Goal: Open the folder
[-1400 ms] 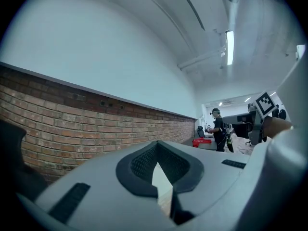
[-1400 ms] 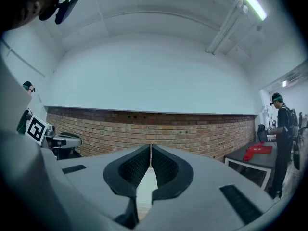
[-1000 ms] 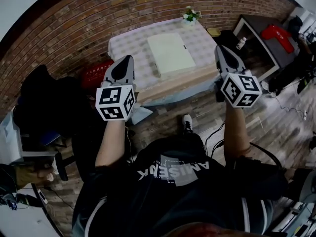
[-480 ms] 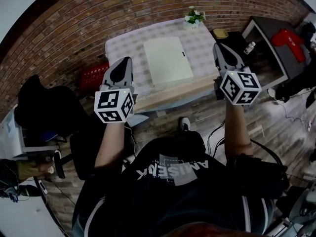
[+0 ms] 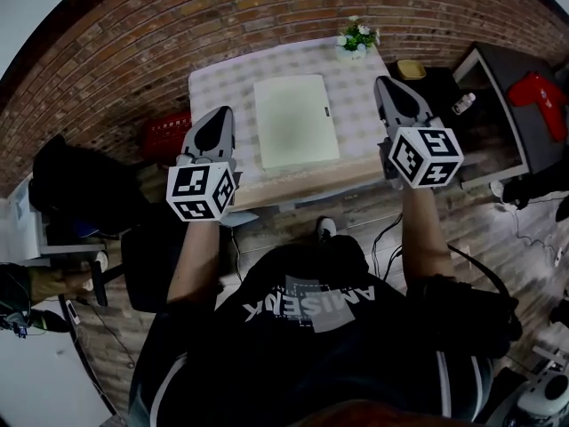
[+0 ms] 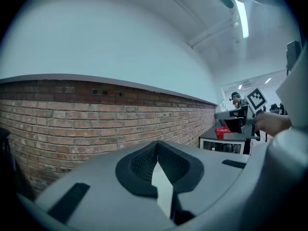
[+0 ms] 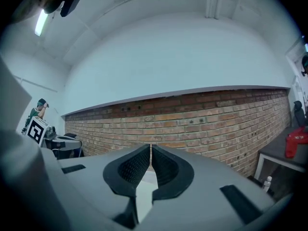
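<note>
We are at the approach step: the folder (image 5: 295, 120) lies shut in the middle of the table (image 5: 220, 85), untouched; our left gripper (image 5: 220, 114) and right gripper (image 5: 385, 84) flank it by the table's left and right edges, jaws closed and empty; next, we judge, one must open and catch the cover's edge

head view looks steeply down; both gripper views face the shared brick wall (image 5: 178, 25).

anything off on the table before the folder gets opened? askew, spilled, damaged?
Nothing stands out. The folder lies flat and closed on the table with its checked cloth, roughly square to its edges. The flowers stand upright at the far edge. The left gripper and right gripper are shut, empty, on either side of the folder.
</note>
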The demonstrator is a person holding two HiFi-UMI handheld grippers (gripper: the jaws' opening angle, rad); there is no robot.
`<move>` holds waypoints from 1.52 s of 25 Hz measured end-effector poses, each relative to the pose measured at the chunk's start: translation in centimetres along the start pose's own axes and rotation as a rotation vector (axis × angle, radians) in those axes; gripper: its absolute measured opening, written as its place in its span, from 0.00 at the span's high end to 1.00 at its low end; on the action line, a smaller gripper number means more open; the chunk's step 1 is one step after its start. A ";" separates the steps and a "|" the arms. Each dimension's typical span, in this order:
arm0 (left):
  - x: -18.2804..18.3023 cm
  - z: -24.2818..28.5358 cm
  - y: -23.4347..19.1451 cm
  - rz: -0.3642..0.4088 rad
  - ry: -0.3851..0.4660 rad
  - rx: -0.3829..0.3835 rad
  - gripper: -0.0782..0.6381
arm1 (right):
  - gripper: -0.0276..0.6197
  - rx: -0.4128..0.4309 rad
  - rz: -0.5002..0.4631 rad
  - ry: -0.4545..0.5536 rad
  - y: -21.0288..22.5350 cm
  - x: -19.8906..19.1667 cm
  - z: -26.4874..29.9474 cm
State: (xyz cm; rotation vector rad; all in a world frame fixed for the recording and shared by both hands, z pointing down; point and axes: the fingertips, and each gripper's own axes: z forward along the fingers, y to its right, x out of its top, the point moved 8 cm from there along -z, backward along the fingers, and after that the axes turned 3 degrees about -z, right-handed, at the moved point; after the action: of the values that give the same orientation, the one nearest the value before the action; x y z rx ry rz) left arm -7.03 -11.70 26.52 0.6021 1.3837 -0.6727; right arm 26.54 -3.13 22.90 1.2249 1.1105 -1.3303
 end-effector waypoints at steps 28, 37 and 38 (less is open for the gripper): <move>-10.2 7.0 2.8 -0.007 -0.243 0.070 0.87 | 0.82 0.210 0.072 -0.264 8.4 -11.5 15.2; -15.7 7.7 2.8 0.008 -0.386 0.040 0.75 | 0.75 0.216 0.115 -0.396 9.6 -17.5 21.2; -16.1 7.8 2.9 0.009 -0.390 0.040 0.75 | 0.74 0.215 0.127 -0.409 9.8 -18.2 21.8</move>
State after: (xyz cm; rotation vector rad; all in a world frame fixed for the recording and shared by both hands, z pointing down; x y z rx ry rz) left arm -0.71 -14.22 43.33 0.4781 1.0061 -0.7664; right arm 34.28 -24.45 42.63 1.0888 0.6046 -1.5443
